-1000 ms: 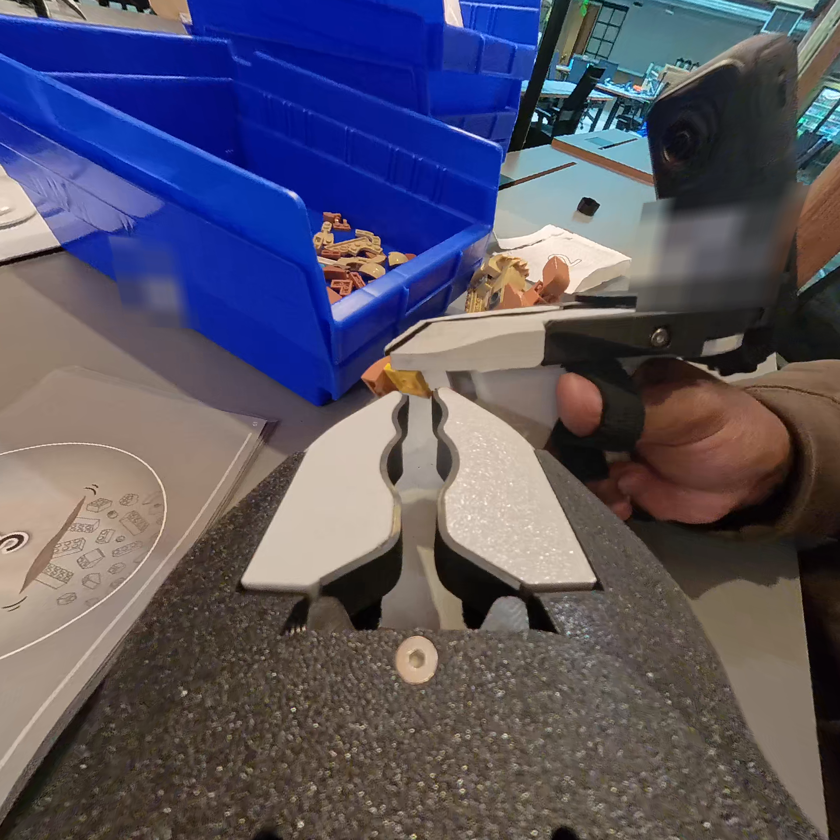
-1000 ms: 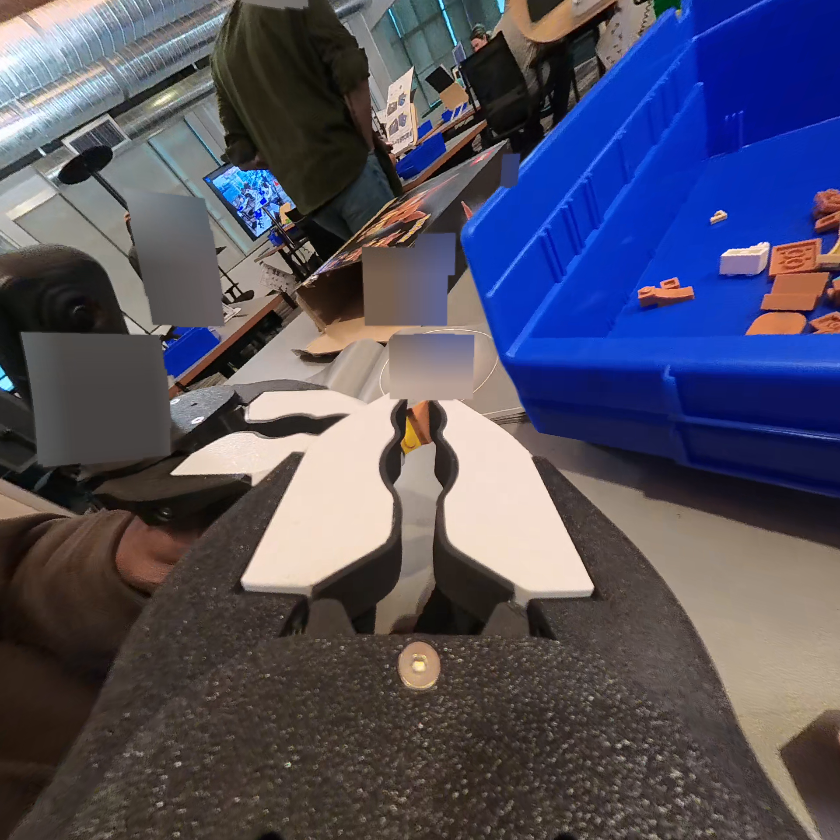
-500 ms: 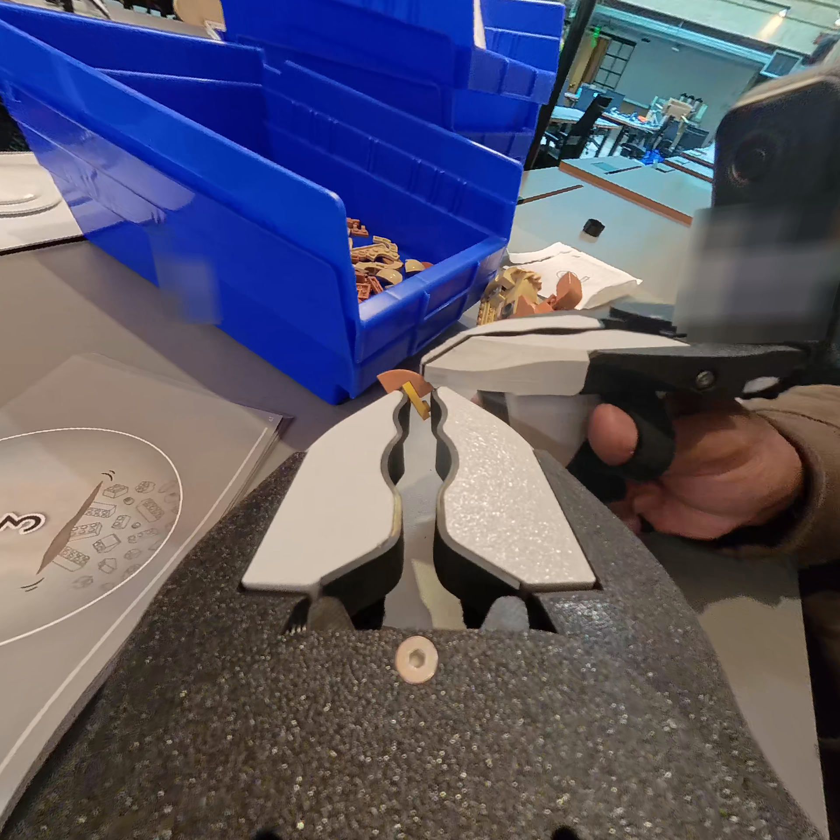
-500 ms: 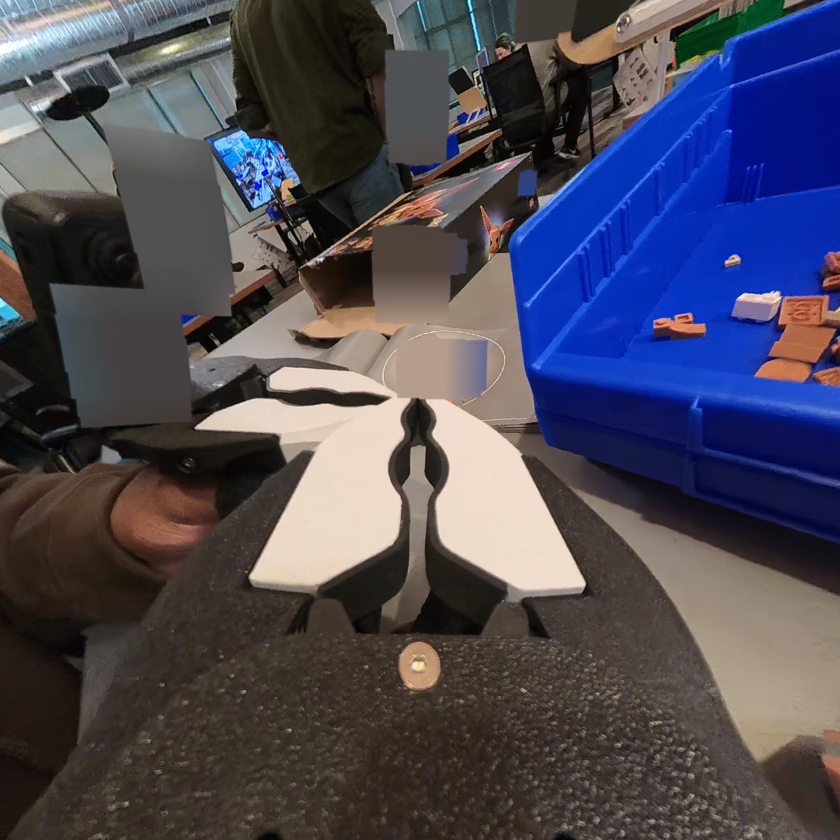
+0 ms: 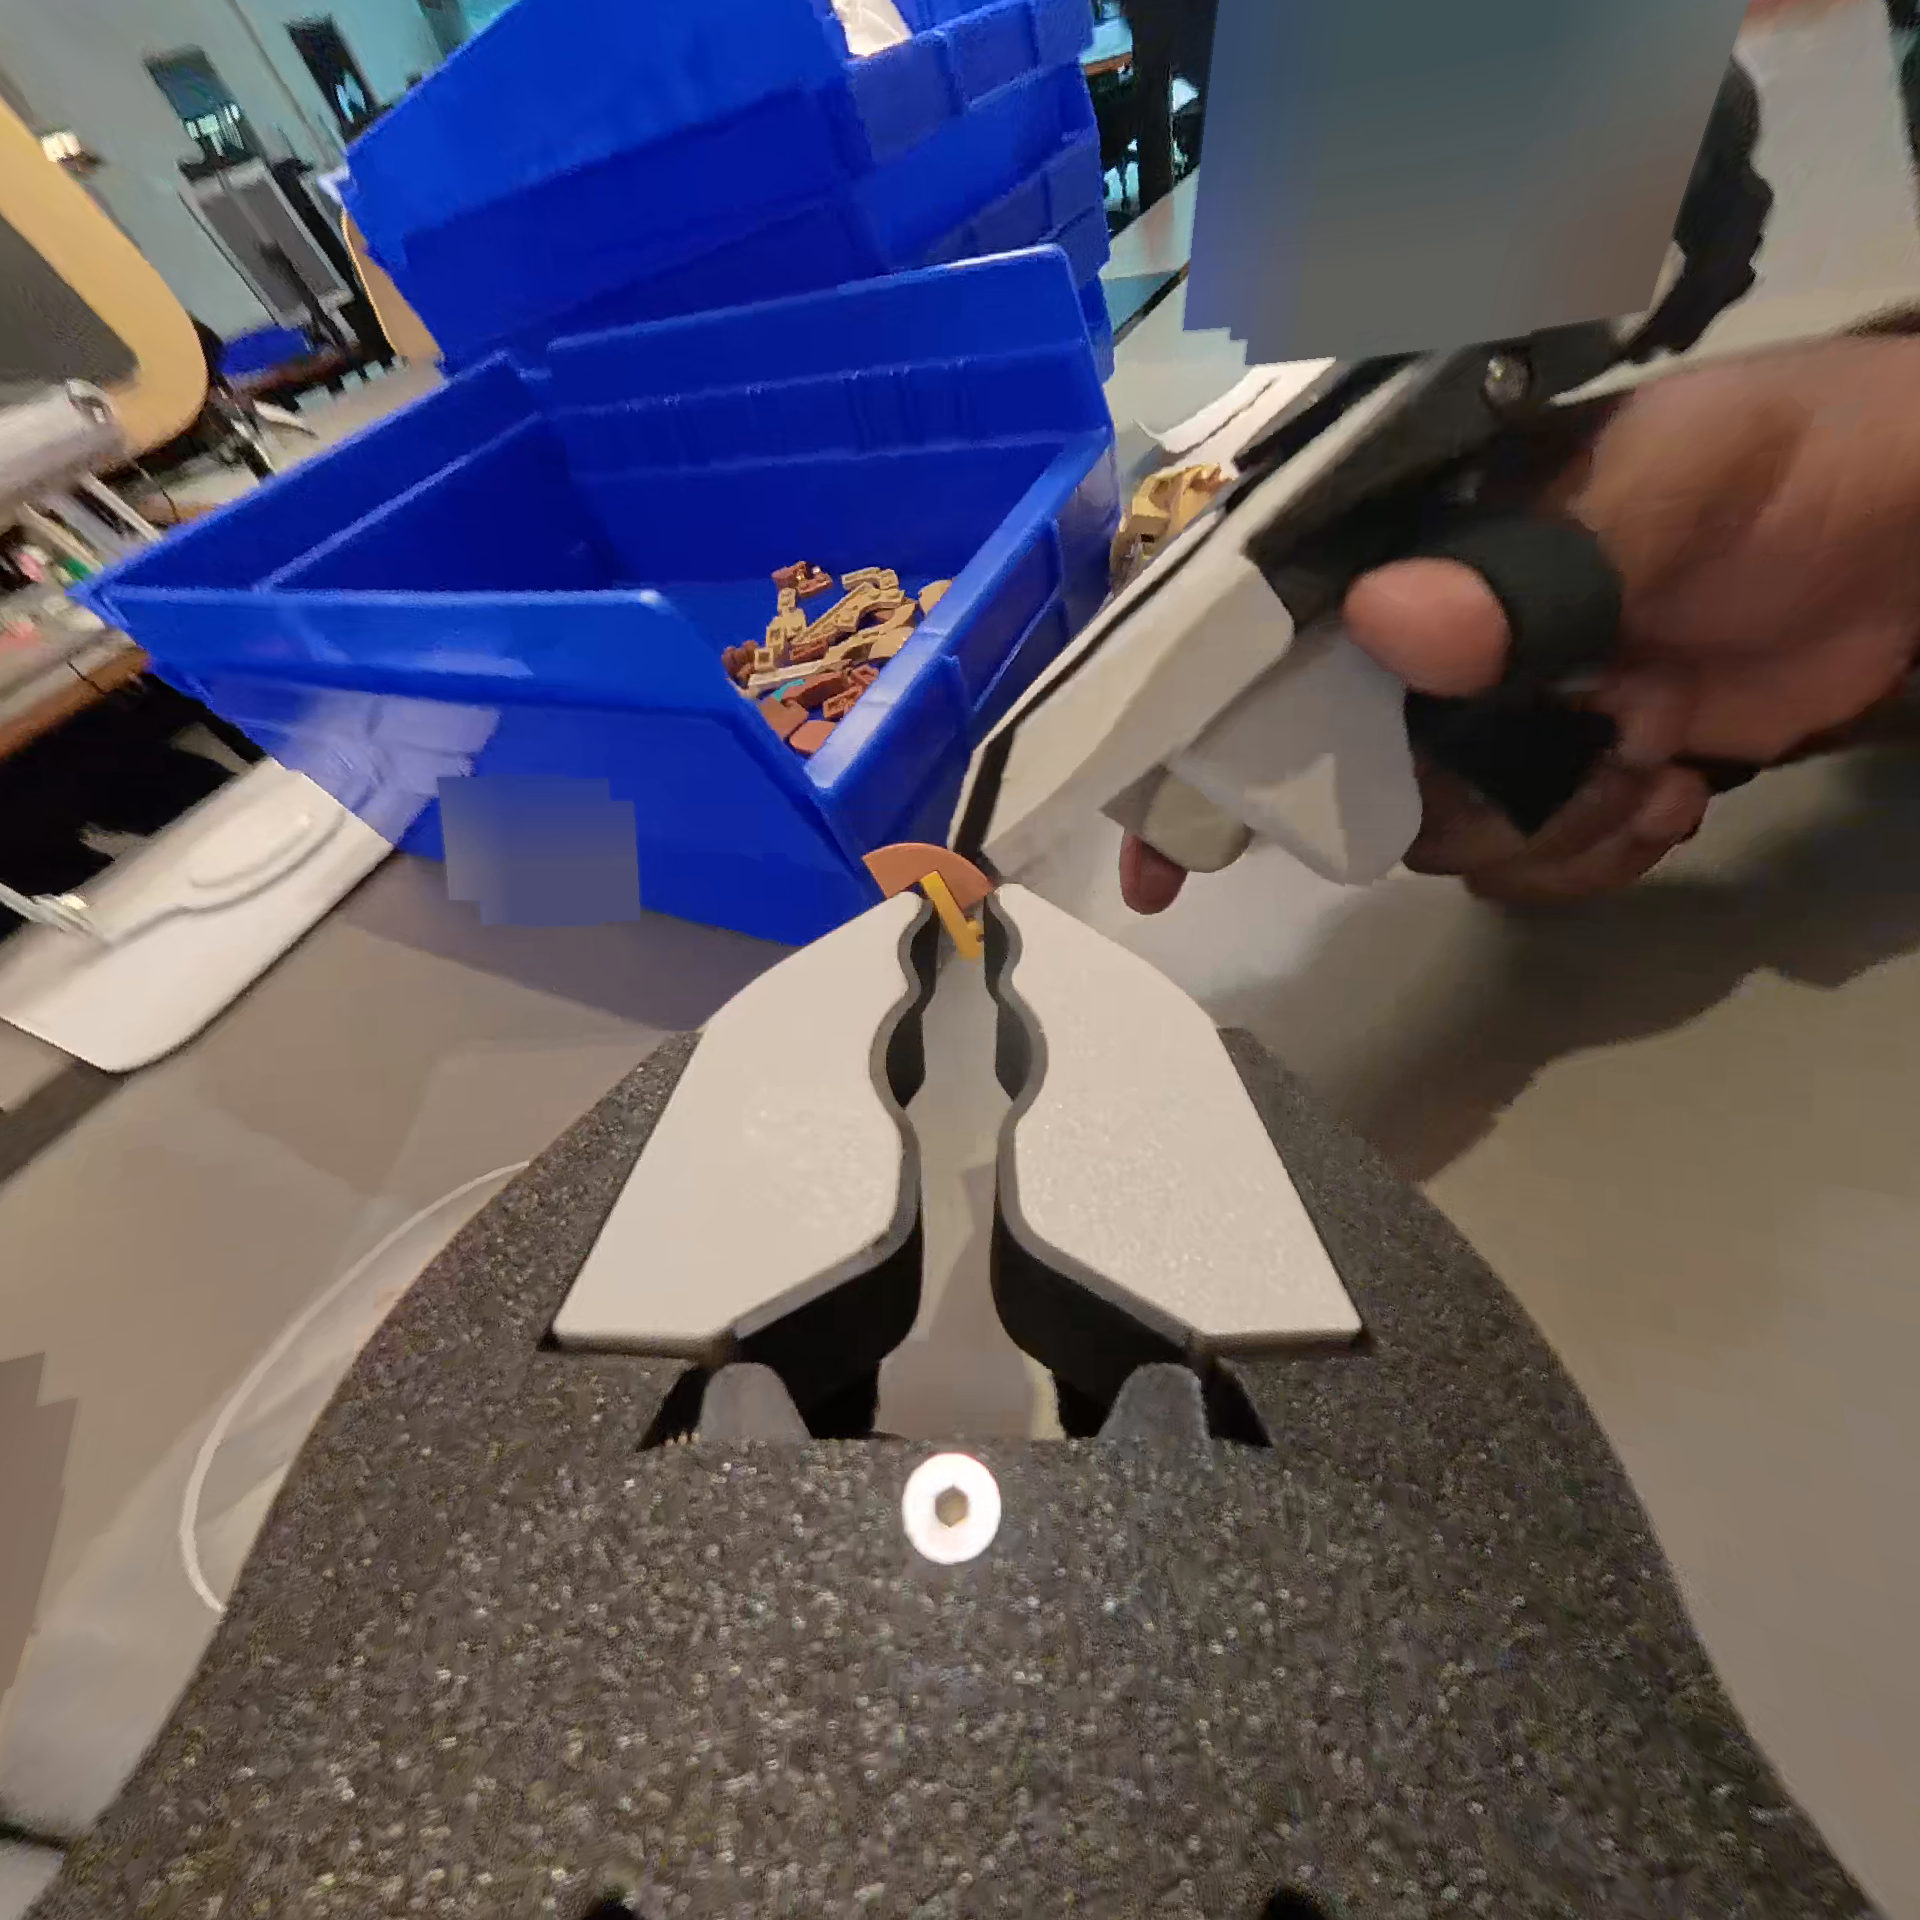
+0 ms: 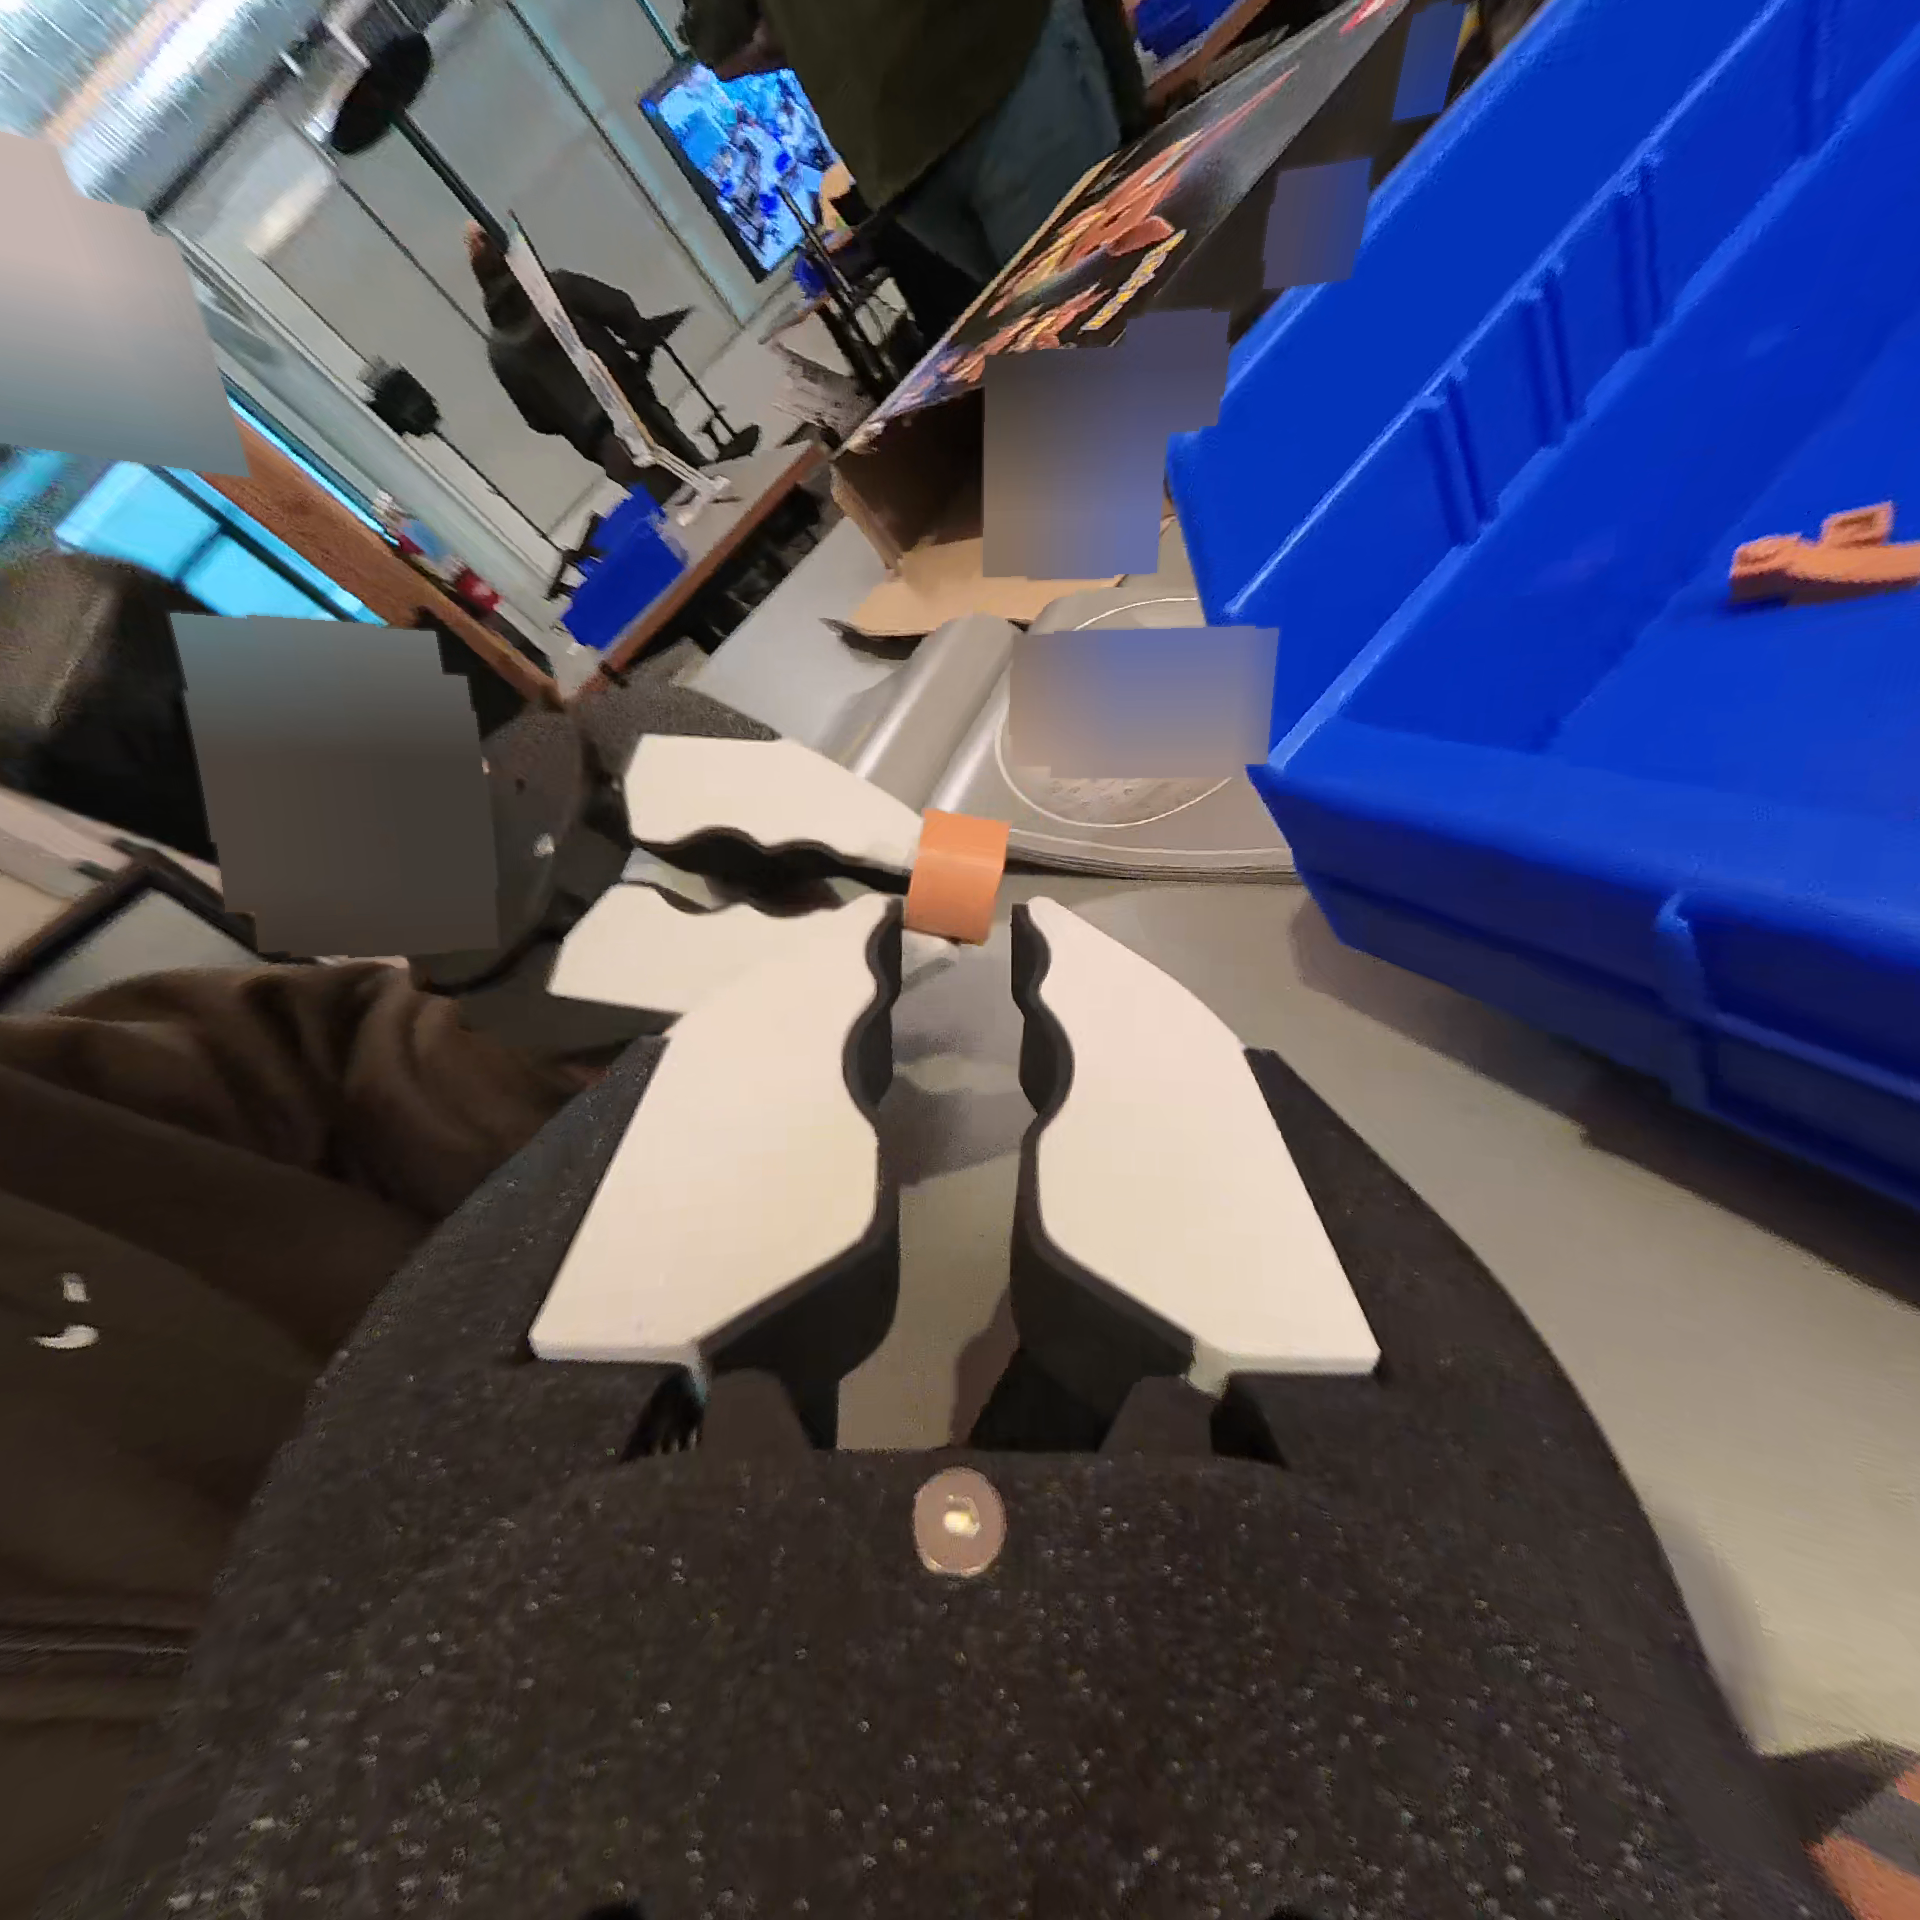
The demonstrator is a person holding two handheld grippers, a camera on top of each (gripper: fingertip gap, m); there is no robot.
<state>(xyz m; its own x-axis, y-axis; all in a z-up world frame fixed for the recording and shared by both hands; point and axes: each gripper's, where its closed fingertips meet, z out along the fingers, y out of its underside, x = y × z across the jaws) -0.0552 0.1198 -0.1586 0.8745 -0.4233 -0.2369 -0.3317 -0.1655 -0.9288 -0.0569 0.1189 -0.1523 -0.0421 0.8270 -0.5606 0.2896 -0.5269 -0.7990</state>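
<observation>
Orange-brown curved brick piece [image 5: 923, 871], with a small yellow part [image 5: 958, 920] fixed to it, sits clamped at the very tip of the left gripper [image 5: 957, 914], held up in the air just in front of the near corner of a blue bin [image 5: 582, 665]. The left fingers [image 5: 810, 1091] are nearly together, pinching the assembly at the yellow part, with the rounded brown edge poking out above the tips.

From the other side, the right gripper [image 6: 956, 925] has its fingers [image 6: 1132, 1101] apart, a clear gap between them. The same brown piece [image 6: 958, 878] shows there just at the mouth of that gap, close to the left-hand fingertip, but the pads are not pressing on it. It hangs from the left gripper, which reaches in from the left of that view. In the left wrist view the right gripper's white tip comes down at an angle, almost meeting the brown piece, with a hand [image 5: 1683, 623] wrapped round its black handle.

The blue bin holds a heap of small tan and brown bricks [image 5: 831, 655] in its near corner, and more blue bins [image 5: 727, 166] are stacked behind it. A second blue bin [image 6: 1621, 665] with an orange-brown piece [image 6: 1818, 556] inside stands to the right of the right gripper. A grey booklet [image 6: 1039, 769] lies flat on the grey table [image 5: 1662, 1143] beyond the grippers, next to an open cardboard box [image 6: 935, 488]. A person [image 6: 935, 104] stands in the background.
</observation>
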